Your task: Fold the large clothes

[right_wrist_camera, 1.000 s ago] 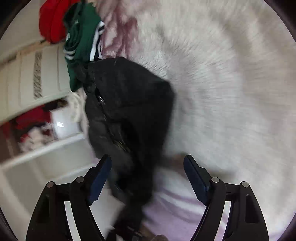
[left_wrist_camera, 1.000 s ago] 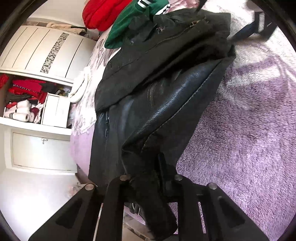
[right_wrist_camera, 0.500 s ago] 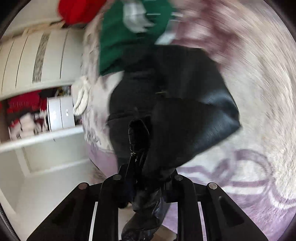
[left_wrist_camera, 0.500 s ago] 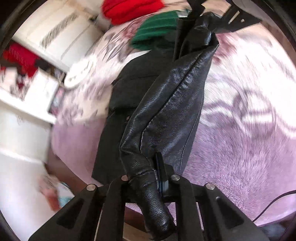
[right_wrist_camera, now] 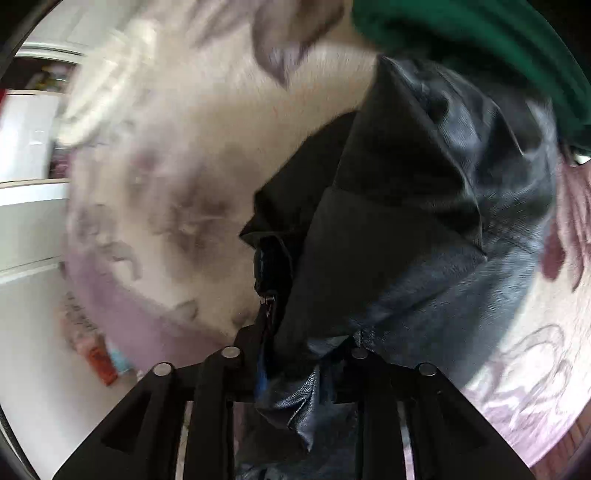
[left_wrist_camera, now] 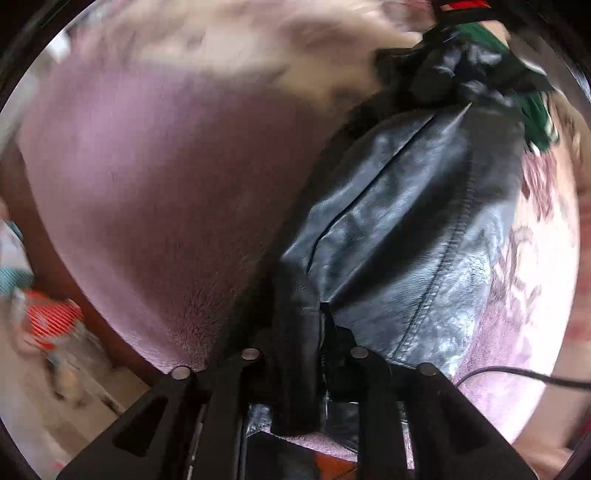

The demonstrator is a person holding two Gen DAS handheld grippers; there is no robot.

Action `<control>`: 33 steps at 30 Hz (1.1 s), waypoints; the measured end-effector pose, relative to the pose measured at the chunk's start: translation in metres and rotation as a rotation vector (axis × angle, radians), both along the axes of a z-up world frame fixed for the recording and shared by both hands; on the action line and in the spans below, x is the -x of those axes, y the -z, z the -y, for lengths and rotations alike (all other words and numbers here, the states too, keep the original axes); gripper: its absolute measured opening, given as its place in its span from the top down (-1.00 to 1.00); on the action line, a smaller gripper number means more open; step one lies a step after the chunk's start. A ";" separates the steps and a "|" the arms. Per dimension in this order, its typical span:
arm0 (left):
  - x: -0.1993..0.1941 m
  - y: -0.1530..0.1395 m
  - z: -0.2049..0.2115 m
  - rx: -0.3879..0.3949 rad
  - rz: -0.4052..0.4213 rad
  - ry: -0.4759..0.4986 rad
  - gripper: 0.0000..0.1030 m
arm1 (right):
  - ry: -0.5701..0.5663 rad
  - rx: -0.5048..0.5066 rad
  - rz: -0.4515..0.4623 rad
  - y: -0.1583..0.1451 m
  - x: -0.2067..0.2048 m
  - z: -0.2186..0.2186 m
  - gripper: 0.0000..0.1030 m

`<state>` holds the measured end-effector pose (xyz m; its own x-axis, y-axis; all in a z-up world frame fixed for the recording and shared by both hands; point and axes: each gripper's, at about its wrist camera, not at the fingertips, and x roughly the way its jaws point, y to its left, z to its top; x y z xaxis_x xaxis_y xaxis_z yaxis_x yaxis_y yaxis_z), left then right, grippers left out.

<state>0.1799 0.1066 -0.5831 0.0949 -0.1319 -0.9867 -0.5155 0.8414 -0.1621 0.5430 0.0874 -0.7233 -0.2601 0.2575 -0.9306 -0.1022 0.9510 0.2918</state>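
A black leather jacket point(left_wrist_camera: 406, 229) lies partly folded on the purple fleece blanket point(left_wrist_camera: 147, 184) of a bed. My left gripper point(left_wrist_camera: 295, 328) points straight down, with a bunched fold of the leather between its fingers; its jaws are opening. In the right wrist view the jacket point(right_wrist_camera: 406, 240) spreads up and to the right, its zipper end hanging near the left finger. The right gripper point(right_wrist_camera: 303, 343) also has a wad of leather between its jaws, which are opening too. Both views are motion-blurred.
A green garment point(right_wrist_camera: 480, 48) lies just beyond the jacket's far end, and a red one point(left_wrist_camera: 461, 4) lies past it. A black cable point(left_wrist_camera: 517, 373) crosses the blanket at the right. White wardrobe shelves point(right_wrist_camera: 29, 221) and floor clutter point(left_wrist_camera: 48, 325) lie beyond the bed's edge.
The right gripper, open over the jacket a second ago, closed on its leather. Both grippers then swept fast across the bed with the jacket, turning downward; the left kept its hold throughout.
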 end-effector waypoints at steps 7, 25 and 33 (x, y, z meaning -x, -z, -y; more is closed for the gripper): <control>0.055 0.001 -0.041 0.154 -0.014 -0.053 0.53 | -0.014 -0.166 -0.023 -0.042 0.001 0.009 -0.33; -0.063 -0.066 -0.013 0.129 0.192 -0.094 -0.42 | 0.020 -0.327 -0.048 -0.026 -0.013 0.072 0.01; -0.140 0.038 -0.030 0.110 0.039 -0.166 -0.74 | 0.116 -0.146 0.051 -0.010 -0.071 0.224 -0.14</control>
<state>0.3203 0.1369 -0.6210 0.1619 -0.2178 -0.9625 -0.6374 0.7215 -0.2705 0.6144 -0.1367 -0.7134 -0.1744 0.4166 -0.8922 -0.0126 0.9051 0.4251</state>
